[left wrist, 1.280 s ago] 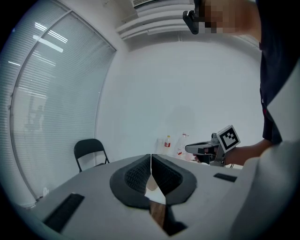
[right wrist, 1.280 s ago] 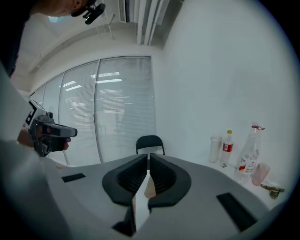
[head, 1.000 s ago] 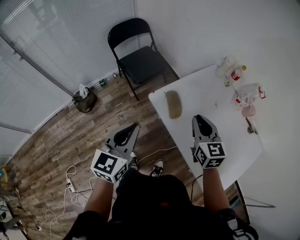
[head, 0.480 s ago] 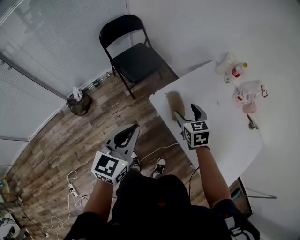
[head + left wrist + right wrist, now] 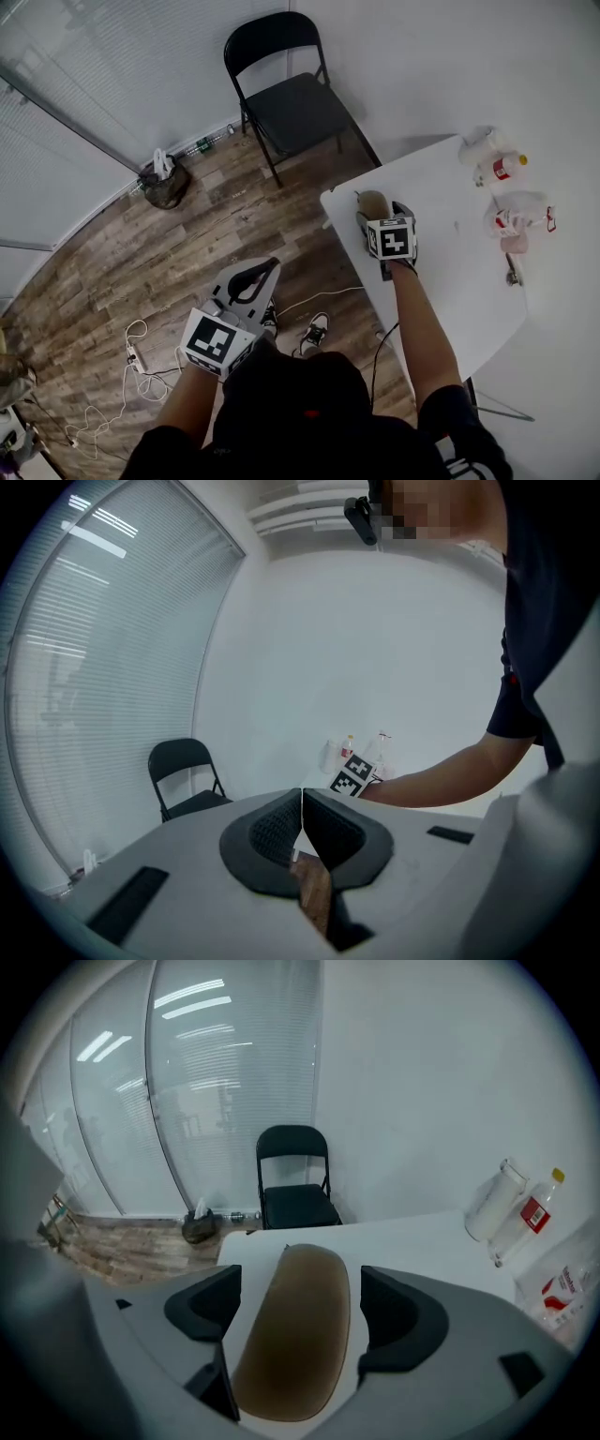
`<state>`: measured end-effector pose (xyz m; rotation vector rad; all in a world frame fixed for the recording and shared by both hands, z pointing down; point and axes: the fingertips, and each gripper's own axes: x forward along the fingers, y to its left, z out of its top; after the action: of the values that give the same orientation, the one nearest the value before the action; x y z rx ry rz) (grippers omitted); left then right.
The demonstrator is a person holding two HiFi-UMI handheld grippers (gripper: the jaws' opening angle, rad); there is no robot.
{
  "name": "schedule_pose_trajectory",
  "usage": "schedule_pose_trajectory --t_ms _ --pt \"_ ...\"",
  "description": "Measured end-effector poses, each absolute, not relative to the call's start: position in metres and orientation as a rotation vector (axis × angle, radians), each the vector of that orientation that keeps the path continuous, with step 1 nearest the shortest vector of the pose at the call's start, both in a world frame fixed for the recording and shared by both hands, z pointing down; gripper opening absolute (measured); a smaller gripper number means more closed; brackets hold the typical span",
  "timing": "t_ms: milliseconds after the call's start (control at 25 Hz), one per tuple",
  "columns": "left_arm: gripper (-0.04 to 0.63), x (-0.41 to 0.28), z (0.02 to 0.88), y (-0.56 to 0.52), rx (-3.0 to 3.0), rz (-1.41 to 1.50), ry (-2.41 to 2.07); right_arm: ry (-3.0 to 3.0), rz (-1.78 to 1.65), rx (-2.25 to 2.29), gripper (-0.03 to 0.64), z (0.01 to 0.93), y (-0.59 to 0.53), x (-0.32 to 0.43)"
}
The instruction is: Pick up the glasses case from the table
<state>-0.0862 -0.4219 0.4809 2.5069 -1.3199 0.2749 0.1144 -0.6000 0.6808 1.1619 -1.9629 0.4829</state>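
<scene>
- Noting the left gripper (image 5: pixel 265 270) first, as it is nearest us: it hangs off the table above the wood floor. Its jaws are pressed together with nothing between them, and it has no part in this step.
- The right gripper (image 5: pixel 298 1299) is out over the white table (image 5: pixel 450 281), tilted downward. Its jaws have just been opening and now stand wide.
- The glasses case (image 5: pixel 295 1335) is brown and oval. It lies flat on the table near the corner that faces the chair, lengthwise between the two pads. We see a strip of bare table on each side of it, so the pads are not pressing on it.
- Step in hand, as we judge it: the gripper straddles the case ahead of the grasp. The case is not gripped and not lifted.
- Next move, in our judgement: bring the pads level with the case's sides, close across its short width, then lift straight up. The rounded shell looks likely to slip out if pinched too high, so we would grip along the widest line.
- Farther along the table are a red-labelled bottle (image 5: pixel 506 167), a white roll (image 5: pixel 478 145) and a crumpled plastic bag (image 5: pixel 517 208). All are well apart from the case and do not hinder us.
- Beyond the table is a black folding chair (image 5: pixel 295 108), with the window blinds (image 5: pixel 112 75) to its left.
</scene>
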Motion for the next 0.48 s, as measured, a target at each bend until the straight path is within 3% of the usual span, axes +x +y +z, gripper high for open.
schedule_pose_trajectory --t_ms 480 --pt "0.023 -0.101 0.499 -0.428 2.494 0.311 -1.3 -1.816 0.565 1.111 0.403 0.738 -0.613 0.121"
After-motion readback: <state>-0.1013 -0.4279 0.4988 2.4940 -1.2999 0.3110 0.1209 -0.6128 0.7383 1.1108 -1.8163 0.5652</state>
